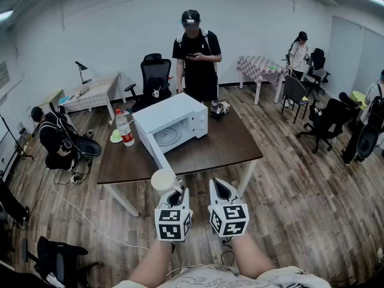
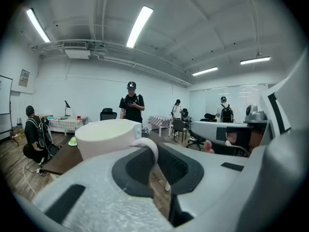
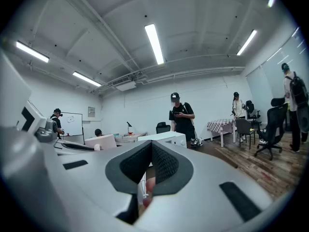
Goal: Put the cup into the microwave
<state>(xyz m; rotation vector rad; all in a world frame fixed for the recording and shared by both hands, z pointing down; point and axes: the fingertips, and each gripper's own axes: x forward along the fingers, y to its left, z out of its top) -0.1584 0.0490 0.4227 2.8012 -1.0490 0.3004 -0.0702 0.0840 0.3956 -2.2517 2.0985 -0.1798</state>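
**Head view.** An office room with a wood floor holds a dark bench (image 1: 231,146). On it stands the microwave (image 1: 180,116), its door (image 1: 157,153) swung open. The left claw (image 1: 174,195) holds the cup (image 1: 162,179) at the bench's near edge, outside the microwave. Lifting looks done; insertion and release remain. The right claw (image 1: 222,191) rides just beside the left.

**Left gripper view.** The jaws pinch the cup's handle (image 2: 150,149). The cup is upright, its long axis vertical, mouth up, handle toward the claw.

**Right gripper view.** The jaws are closed together and hold nothing.
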